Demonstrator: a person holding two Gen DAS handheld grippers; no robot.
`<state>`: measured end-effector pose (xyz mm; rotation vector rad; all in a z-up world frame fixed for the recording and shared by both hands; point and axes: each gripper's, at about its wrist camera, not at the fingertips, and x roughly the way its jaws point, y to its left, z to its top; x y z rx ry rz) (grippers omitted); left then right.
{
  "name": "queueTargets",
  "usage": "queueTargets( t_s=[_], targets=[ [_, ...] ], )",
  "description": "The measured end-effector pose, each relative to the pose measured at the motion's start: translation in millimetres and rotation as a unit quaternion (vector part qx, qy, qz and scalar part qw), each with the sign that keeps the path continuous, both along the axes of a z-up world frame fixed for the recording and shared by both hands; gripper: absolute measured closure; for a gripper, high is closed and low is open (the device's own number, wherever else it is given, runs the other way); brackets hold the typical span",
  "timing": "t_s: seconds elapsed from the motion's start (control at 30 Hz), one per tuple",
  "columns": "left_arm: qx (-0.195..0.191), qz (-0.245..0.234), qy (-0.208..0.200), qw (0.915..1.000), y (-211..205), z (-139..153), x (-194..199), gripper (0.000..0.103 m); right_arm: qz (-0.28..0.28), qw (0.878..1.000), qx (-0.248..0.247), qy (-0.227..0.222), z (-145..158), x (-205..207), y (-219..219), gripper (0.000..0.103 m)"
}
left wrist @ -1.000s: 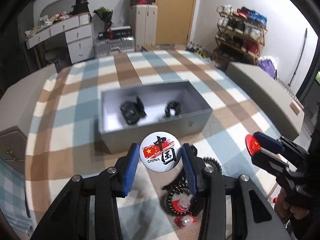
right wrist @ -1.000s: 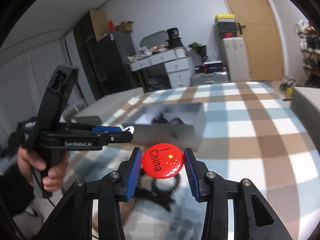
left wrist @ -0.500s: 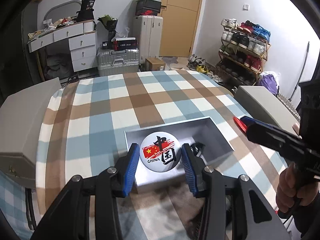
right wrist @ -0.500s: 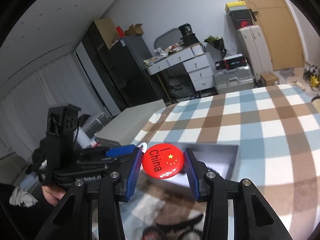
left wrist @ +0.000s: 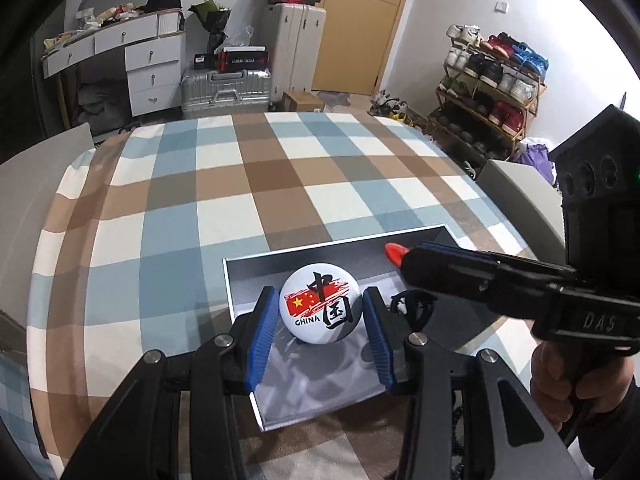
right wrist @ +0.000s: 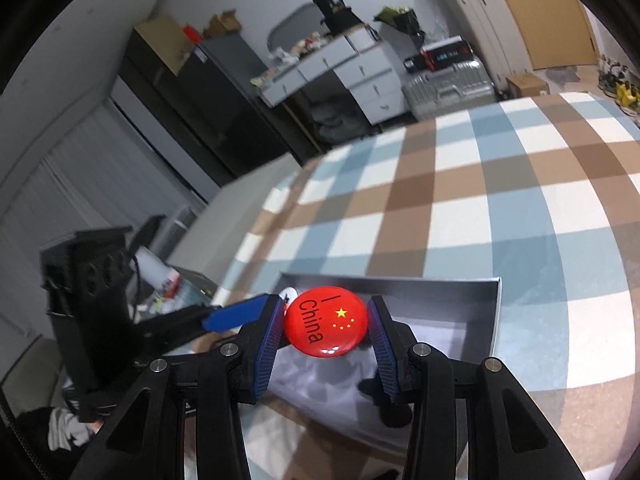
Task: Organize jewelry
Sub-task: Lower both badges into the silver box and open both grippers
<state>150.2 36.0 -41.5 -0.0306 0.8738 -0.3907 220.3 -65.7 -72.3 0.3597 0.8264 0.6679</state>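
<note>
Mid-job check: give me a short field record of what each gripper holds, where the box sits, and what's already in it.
left gripper: shut on the round white badge with a red flag and "CHINA" lettering, held over the box
right gripper: shut on the round red glossy badge reading "I China" with yellow stars, also over the box
open grey rectangular box: lying on the blue, brown and white checked cloth
box contents: at least one dark ring-like item; others too blurred to identify
badges released: not yet

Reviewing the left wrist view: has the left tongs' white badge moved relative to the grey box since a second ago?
Yes. The white badge, gripped in the left tongs, sat short of the grey box's near wall; now it hangs over the box interior.
</note>
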Motion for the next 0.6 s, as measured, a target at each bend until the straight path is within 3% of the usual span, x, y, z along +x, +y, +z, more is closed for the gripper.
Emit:
queueTargets(
  t_s=[0.3,0.5,0.6],
  targets=[
    [-0.029,-0.005,0.015,0.9994,5.8,-4.7,1.1,0.065,-0.004,1.000,-0.012,0.003,-1.8,4.8,6.3,0.059],
    [-0.018,-0.014,0.016,0.9996,2.4,-2.0,-0.4,0.064,-0.013,1.000,0.000,-0.026,9.7,-6.2,0.4,0.059],
    [-0.018,-0.013,0.009,0.9997,2.9,3.1,-3.9,0.038,-0.026,0.998,-0.009,-0.051,20.5,-16.1,-5.2,0.056]
  ],
)
